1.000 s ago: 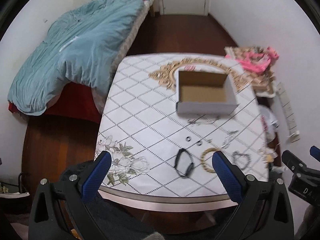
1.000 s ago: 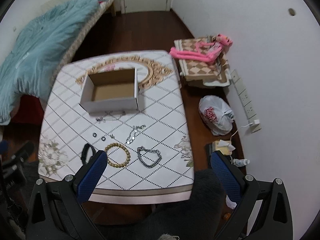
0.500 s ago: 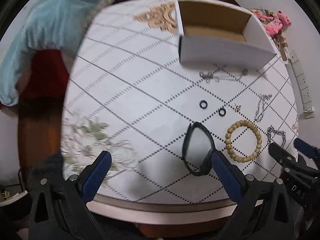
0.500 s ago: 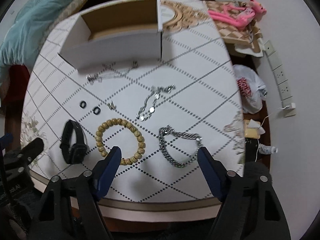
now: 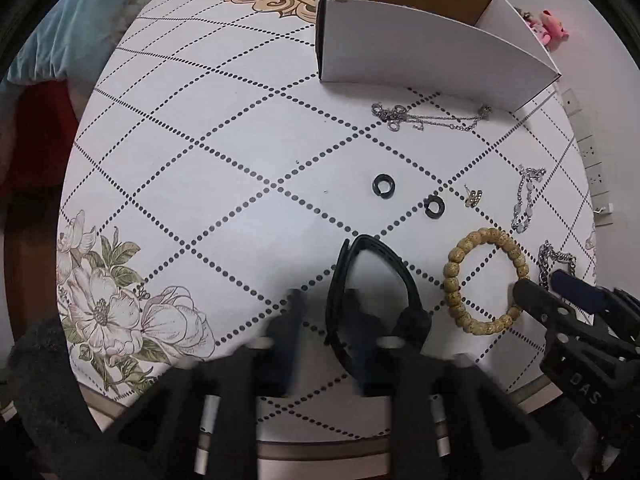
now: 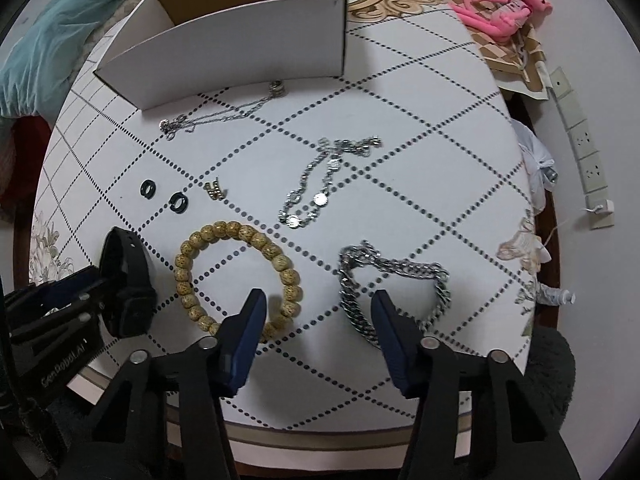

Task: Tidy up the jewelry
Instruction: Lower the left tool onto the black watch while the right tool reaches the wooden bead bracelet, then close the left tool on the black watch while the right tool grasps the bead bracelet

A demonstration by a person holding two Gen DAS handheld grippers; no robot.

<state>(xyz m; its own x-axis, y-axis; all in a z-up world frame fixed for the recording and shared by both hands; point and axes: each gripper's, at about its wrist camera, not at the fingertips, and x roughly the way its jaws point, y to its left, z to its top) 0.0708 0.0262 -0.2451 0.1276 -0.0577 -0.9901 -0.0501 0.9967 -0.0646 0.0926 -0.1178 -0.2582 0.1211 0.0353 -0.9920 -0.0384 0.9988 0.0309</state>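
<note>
Left gripper: blurred in its own view; jaws narrowed around the left strap of the watch, contact not clear, so I cannot tell if it grips.
Right gripper: jaws wide open, low over the table; left finger lies over the near arc of the bead bracelet, right finger over the near edge of the heavy chain; nothing held.
Watch: near the front edge, left of the bead bracelet.
Rings: two black ones side by side, just beyond the watch; a small gold earring to their right.
Disc chain: mid-table, beyond the heavy chain, apart from it.
Thin necklace: stretched along the box's near wall, just beside it.
Box: open-topped, white, at the far side; interior looks bare where visible.
Open room: bare cloth left of the rings and watch, out to the flower print; a strip along the right edge past the chains.
Edges: the heavy chain, the bead bracelet and the watch all sit close to the front rim.
</note>
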